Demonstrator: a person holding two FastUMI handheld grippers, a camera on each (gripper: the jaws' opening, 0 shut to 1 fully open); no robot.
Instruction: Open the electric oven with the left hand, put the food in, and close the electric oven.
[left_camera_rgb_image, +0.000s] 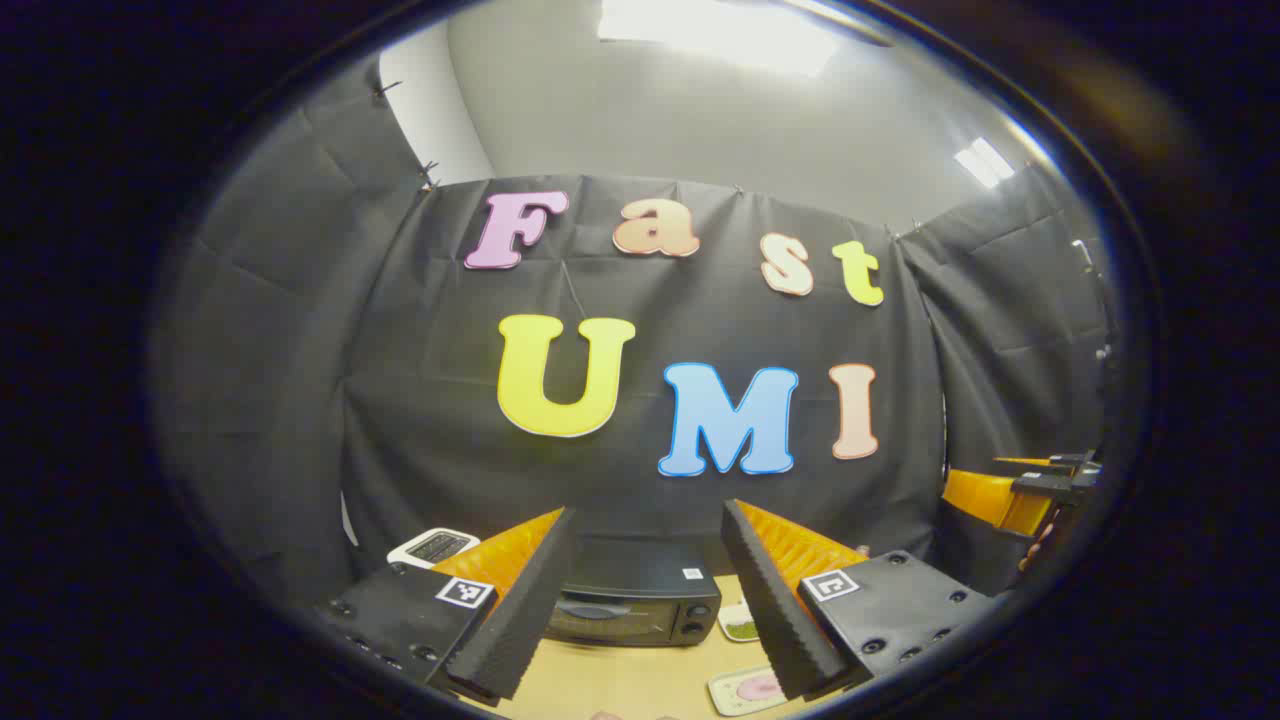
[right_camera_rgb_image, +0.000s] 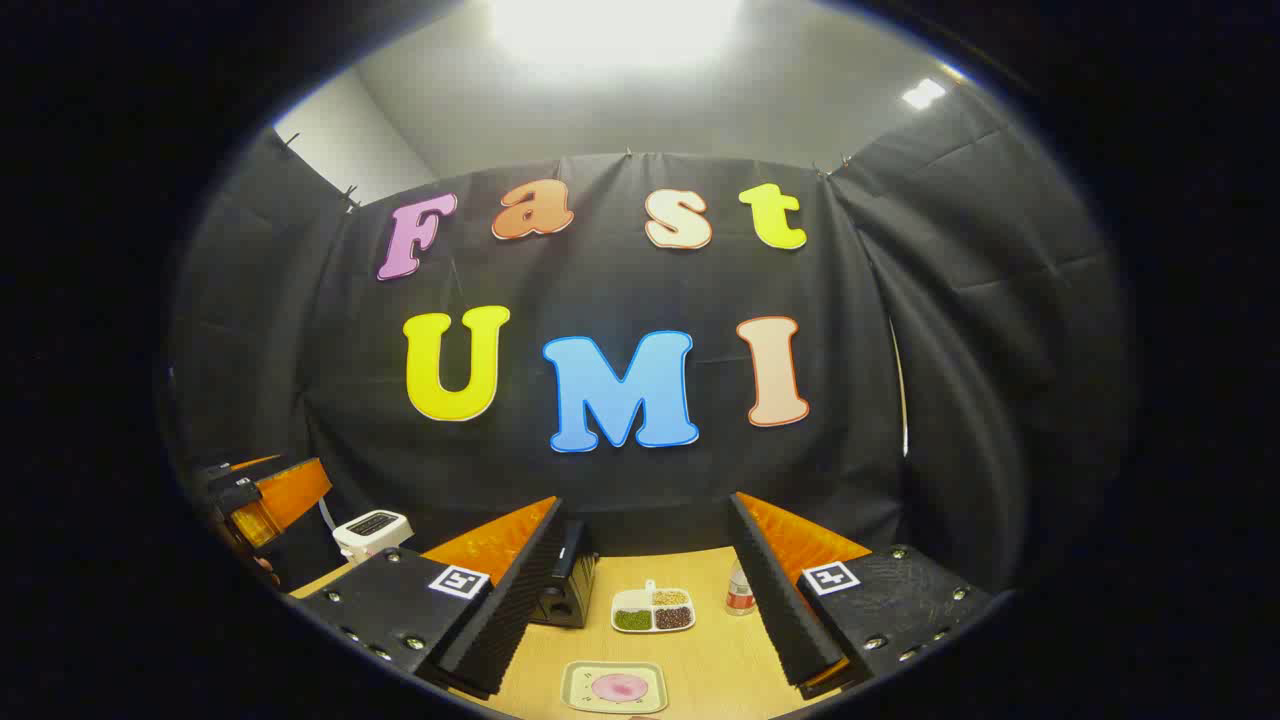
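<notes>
Left gripper (left_camera_rgb_image: 650, 600): fingers spread wide at the bottom of the left gripper view, nothing between them; ribbed, saw-toothed inner faces, square marker tags on the flat housings.
Right gripper (right_camera_rgb_image: 645, 610): fingers likewise spread apart at the bottom of the right gripper view, holding nothing; also seen far off at the right edge of the left gripper view, where its state cannot be told.
Electric oven (left_camera_rgb_image: 635, 605): low dark box with a glossy glass door that looks closed, two round knobs on its right side, small white sticker on top; it sits at lower centre of the left gripper view, framed between the fingers, at the back of the table. In the right gripper view only its knob end peeks past the left finger.
Table (right_camera_rgb_image: 720, 660): pale wood-grain top, smooth.
Food plate (right_camera_rgb_image: 614, 687): cream rounded-square plate at bottom centre of the right gripper view, a flat pink round item on it.
Divided tray (right_camera_rgb_image: 653, 609): white, small tab at the top, compartments holding green, tan and dark brown grains; just behind the plate.
Small bottle (right_camera_rgb_image: 739, 590): upright, clear with a red band, right of the tray.
White appliance (right_camera_rgb_image: 372, 531): boxy, slotted top, lower left.
</notes>
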